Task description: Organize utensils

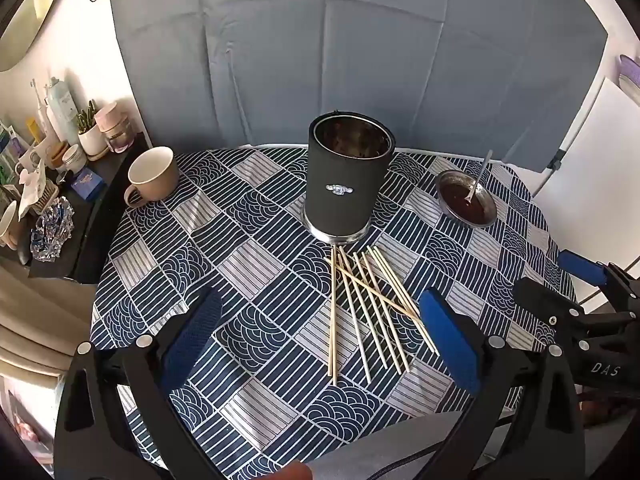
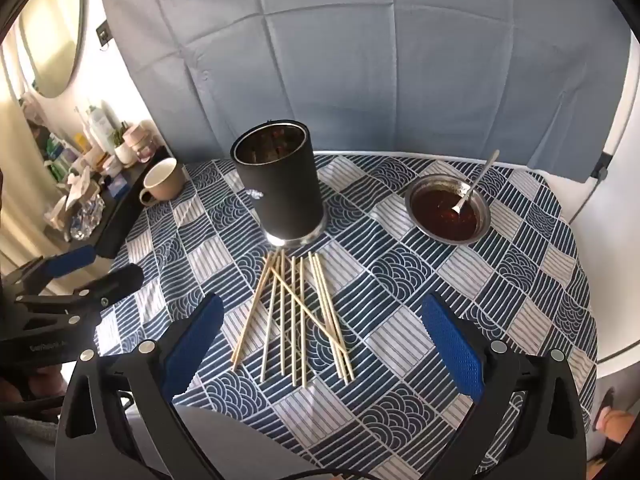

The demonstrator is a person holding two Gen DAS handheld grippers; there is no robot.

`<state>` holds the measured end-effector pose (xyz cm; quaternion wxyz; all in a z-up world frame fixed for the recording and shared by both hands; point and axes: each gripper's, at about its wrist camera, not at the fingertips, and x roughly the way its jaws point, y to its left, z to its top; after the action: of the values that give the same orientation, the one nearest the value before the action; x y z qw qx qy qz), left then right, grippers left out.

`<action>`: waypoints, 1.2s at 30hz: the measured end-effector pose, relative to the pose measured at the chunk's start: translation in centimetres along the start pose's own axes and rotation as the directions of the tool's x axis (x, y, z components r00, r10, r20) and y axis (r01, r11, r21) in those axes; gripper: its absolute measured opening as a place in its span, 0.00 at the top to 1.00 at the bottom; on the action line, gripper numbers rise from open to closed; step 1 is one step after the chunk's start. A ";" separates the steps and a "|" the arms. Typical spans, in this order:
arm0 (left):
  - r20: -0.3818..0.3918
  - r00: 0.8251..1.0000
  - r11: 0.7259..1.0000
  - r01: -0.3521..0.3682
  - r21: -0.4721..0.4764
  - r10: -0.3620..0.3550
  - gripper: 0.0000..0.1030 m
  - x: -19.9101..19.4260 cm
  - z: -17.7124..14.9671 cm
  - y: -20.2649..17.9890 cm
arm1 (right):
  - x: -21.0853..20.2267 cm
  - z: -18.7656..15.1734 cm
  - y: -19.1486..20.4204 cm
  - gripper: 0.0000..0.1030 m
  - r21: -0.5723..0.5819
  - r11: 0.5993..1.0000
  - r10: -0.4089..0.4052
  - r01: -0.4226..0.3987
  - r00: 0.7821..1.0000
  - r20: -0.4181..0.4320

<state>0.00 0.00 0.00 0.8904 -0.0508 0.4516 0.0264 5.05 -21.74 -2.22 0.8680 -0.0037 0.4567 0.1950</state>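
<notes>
Several wooden chopsticks (image 1: 372, 312) lie loose and crossed on the patterned tablecloth, just in front of an upright black cylindrical holder (image 1: 346, 178). They also show in the right wrist view (image 2: 298, 316), below the holder (image 2: 280, 186). My left gripper (image 1: 320, 344) is open and empty, hovering near the chopsticks' near ends. My right gripper (image 2: 320, 344) is open and empty, above the table's front, with the chopsticks between and ahead of its fingers. Each gripper shows at the edge of the other's view.
A beige mug (image 1: 152, 178) stands at the table's back left. A metal bowl of dark sauce with a spoon (image 2: 448, 210) sits at the back right. A cluttered dark shelf (image 1: 52, 184) runs along the left. A grey backdrop hangs behind.
</notes>
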 end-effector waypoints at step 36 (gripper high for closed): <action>-0.011 1.000 1.000 0.000 0.007 0.000 0.06 0.3 -0.8 0.0 | 0.0 -0.2 0.1 0.08 -0.002 1.000 0.011 -0.011 1.000 -0.012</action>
<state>-0.43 -0.05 -0.73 0.8880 -0.0477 0.4568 0.0245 4.84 -21.71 -2.28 0.8641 -0.0033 0.4616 0.2003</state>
